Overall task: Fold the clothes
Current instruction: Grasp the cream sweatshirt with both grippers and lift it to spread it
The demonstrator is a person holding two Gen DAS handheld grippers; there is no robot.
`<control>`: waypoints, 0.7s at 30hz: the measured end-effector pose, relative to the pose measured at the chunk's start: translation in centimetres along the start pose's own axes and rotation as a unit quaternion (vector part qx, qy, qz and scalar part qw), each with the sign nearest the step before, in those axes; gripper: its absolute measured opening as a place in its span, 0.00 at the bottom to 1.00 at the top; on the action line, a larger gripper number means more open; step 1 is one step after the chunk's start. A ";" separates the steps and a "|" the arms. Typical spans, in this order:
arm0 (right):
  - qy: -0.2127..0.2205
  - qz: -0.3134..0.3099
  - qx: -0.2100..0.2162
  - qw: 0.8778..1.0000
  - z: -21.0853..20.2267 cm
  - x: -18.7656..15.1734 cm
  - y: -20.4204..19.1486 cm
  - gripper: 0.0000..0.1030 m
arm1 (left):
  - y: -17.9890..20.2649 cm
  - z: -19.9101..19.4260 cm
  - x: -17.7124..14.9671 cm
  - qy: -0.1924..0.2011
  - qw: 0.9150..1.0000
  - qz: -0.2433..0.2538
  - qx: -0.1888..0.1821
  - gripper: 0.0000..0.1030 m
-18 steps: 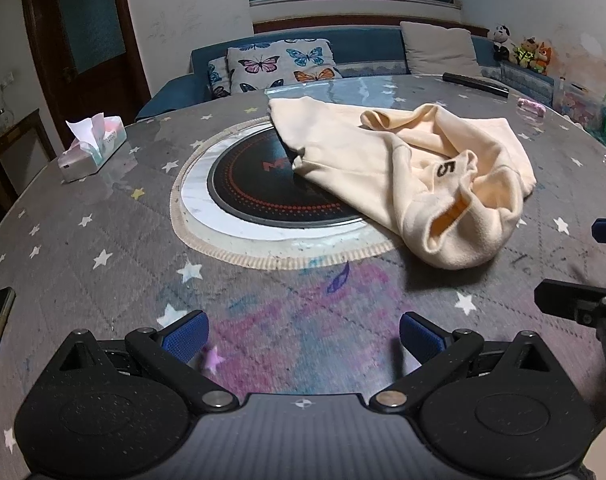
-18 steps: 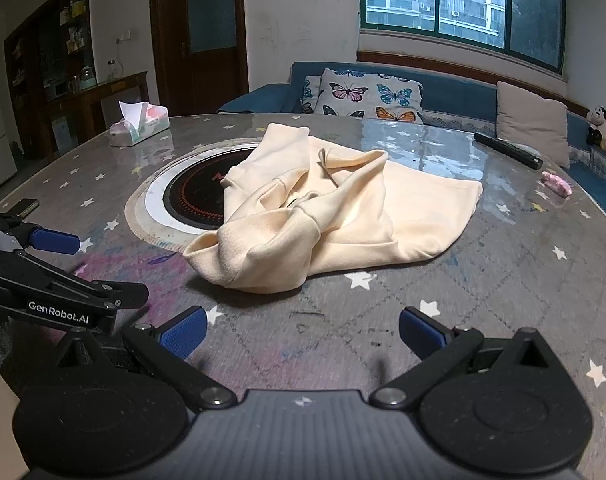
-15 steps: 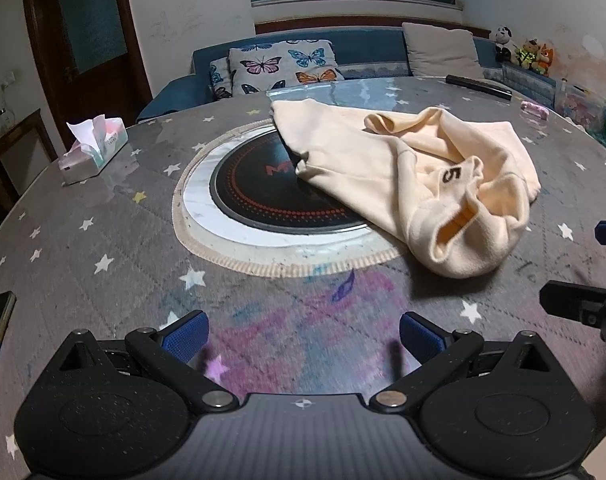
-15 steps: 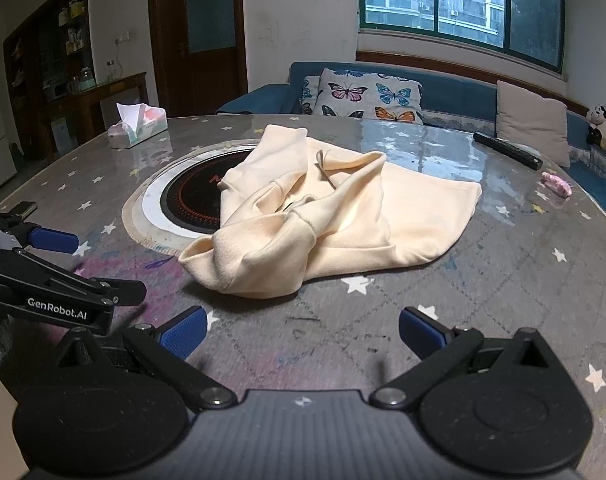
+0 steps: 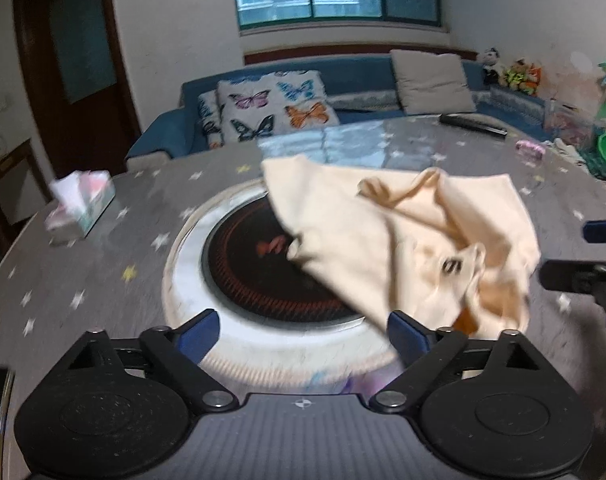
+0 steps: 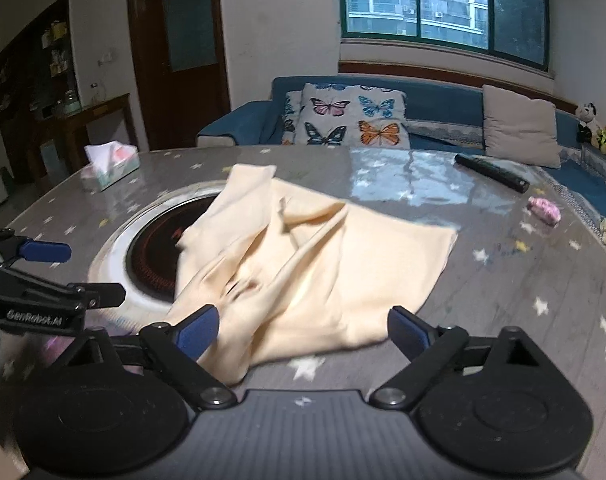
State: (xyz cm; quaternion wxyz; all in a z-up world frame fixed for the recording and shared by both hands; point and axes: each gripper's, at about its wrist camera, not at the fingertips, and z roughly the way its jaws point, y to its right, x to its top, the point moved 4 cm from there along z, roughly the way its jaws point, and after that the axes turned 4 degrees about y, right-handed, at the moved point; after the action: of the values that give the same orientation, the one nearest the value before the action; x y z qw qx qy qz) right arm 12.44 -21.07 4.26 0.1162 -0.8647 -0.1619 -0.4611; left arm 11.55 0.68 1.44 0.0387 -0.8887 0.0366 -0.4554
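L gripper [image 5: 303,330] has its fingers spread wide w/ nothing between, over the white ring of the round burner [image 5: 271,272]; R gripper [image 6: 303,330] is equally wide, nothing held, near edge of the crumpled cream garment [image 6: 303,264] lying between its tips. Garment sits on star-print table [image 6: 543,280], partly over burner. Tissue box [image 6: 109,166] at table's far L.

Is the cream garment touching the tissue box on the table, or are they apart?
Apart. In the right wrist view, the cream garment lies over the round cooktop, while the tissue box stands far left, with bare table between them.
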 end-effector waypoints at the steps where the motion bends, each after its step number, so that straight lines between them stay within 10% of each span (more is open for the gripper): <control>1: 0.001 -0.002 -0.004 1.000 0.5 0.5 0.3 0.89 | 0.3 0.2 0.5 0.004 1.000 0.003 -0.007 0.84; 21: -0.053 0.009 0.000 0.999 11.6 4.9 3.3 0.66 | 5.1 8.7 4.2 -0.037 0.994 0.037 -0.098 0.35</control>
State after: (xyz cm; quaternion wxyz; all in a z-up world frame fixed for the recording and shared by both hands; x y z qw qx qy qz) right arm 25.07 -19.16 1.89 0.1113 -0.8896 -0.1597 -0.4132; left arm 20.90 -4.47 -0.75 -0.0308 -0.9026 0.1126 -0.4145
